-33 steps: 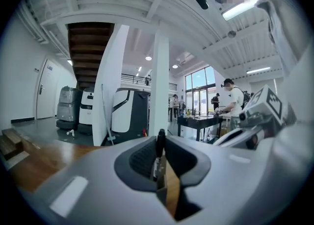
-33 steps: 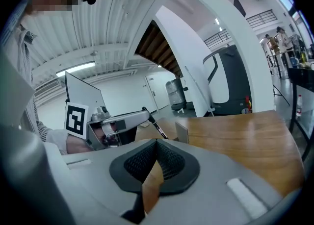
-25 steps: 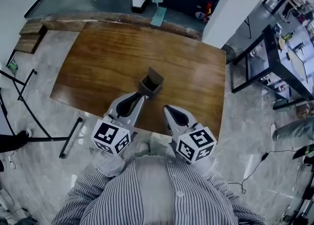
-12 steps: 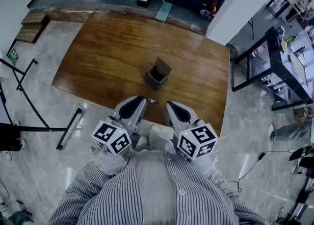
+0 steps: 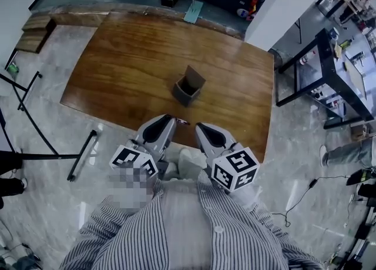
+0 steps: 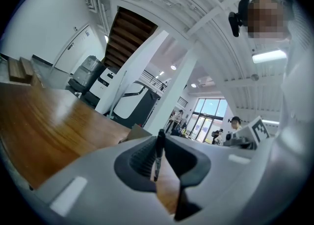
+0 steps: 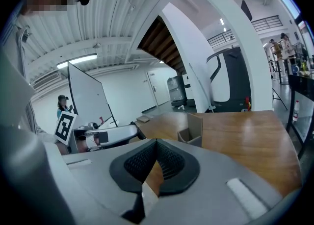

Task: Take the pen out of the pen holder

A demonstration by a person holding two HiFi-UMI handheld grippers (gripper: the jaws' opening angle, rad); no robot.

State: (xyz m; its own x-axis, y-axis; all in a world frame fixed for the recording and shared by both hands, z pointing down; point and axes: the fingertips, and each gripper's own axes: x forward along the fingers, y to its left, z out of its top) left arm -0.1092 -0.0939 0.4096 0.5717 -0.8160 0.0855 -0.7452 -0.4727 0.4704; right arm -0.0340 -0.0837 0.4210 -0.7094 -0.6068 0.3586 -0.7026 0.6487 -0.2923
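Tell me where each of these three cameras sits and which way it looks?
Head view: on the person's head, looking steeply down at the wooden table, the pen holder, the left gripper, the right gripper and the person's striped shirt.
Left gripper view: on the left gripper, looking level along its jaws, which pinch the pen.
Right gripper view: on the right gripper, looking across the table along its closed, empty jaws.
Shared: both gripper views show the pen holder and the other gripper.
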